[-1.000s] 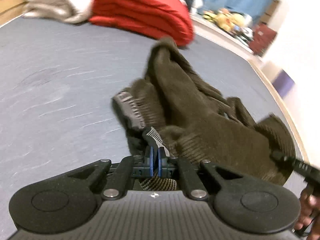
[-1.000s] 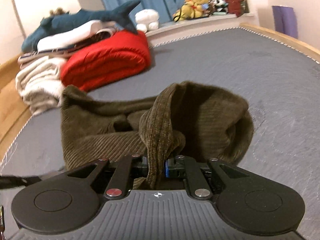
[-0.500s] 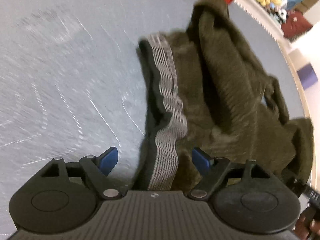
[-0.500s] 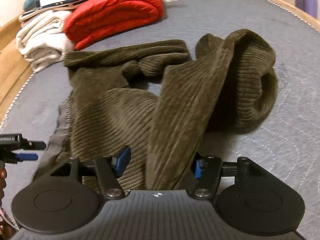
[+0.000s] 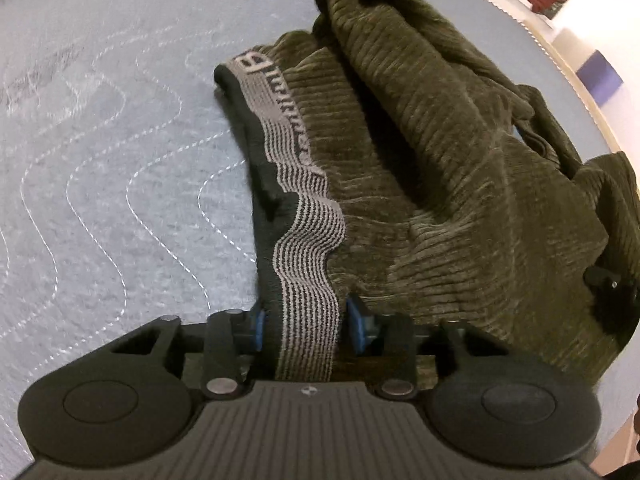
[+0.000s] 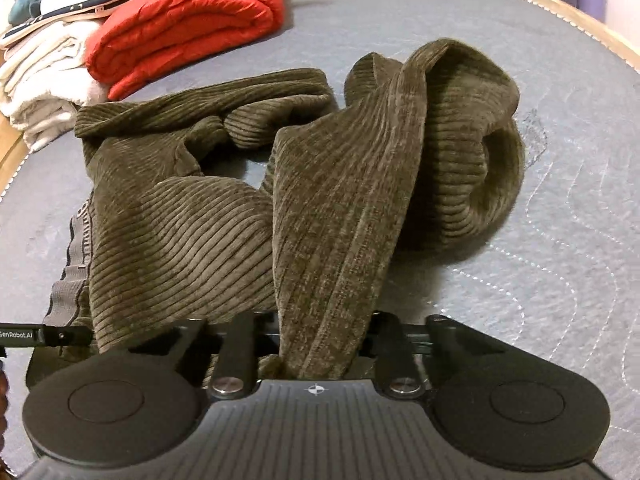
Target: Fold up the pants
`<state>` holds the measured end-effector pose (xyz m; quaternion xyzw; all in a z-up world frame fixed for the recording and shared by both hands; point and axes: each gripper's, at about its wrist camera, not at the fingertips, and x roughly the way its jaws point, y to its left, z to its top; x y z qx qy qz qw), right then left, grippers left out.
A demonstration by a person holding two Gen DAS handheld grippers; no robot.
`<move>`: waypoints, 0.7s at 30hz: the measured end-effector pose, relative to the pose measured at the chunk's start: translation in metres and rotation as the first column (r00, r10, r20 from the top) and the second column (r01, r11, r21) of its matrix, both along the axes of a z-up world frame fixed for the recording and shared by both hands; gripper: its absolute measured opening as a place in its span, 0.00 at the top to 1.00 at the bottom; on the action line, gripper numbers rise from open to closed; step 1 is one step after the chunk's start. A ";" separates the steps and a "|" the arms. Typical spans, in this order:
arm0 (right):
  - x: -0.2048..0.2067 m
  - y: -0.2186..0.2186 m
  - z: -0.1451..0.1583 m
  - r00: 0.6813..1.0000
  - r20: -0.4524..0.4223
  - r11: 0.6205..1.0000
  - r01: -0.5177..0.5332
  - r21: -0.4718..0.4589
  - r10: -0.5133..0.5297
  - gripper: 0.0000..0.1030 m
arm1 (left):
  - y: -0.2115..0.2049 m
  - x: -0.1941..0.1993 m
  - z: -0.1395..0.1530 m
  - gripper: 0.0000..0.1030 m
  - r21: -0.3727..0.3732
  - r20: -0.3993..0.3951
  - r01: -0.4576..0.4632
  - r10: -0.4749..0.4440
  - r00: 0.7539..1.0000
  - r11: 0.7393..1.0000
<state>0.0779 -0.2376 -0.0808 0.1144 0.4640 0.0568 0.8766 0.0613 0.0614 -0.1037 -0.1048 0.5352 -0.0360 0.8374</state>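
pants crumpled on grey mattress | our left gripper jaws just closing around waistband | our right gripper just closing, clamped on a pants fold

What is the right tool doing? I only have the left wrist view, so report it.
Observer: The right tool has a fold of one leg of the pants between its jaws, which have just been closing.
Operator: Tell me how that leg lies beyond the tool.
Observer: It runs up and away, then curls over into a rounded loop on the mattress.
Operator: Say what sits behind the pants.
Observer: A folded red blanket, with a cream stack of folded cloth on its left.
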 end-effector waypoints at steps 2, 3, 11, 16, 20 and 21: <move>0.000 0.002 0.002 1.000 0.015 1.000 -0.011 -0.011 0.011 0.86 | 0.001 -0.003 0.005 0.70 0.002 0.019 0.010 -0.010 1.000 1.000; -0.001 0.003 0.003 1.000 0.025 1.000 -0.019 -0.020 0.019 0.86 | 0.002 -0.005 0.009 0.71 -0.003 0.031 0.008 -0.008 0.999 1.000; -0.012 0.021 0.018 0.980 0.096 0.984 -0.172 -0.038 0.175 0.90 | 0.048 -0.038 0.071 0.77 -0.071 0.170 -0.219 0.228 0.959 0.973; -0.033 0.046 0.037 0.924 0.168 0.937 -0.350 0.005 0.344 0.95 | 0.086 -0.076 0.104 0.77 -0.123 0.203 -0.361 0.380 0.902 0.924; -0.051 0.069 0.048 0.846 0.199 0.861 -0.508 0.023 0.494 0.95 | 0.100 -0.088 0.112 0.76 -0.105 0.180 -0.431 0.444 0.878 0.896; -0.055 0.073 0.048 0.827 0.195 0.841 -0.541 0.023 0.527 0.95 | 0.104 -0.089 0.107 0.76 -0.105 0.155 -0.445 0.456 0.876 0.890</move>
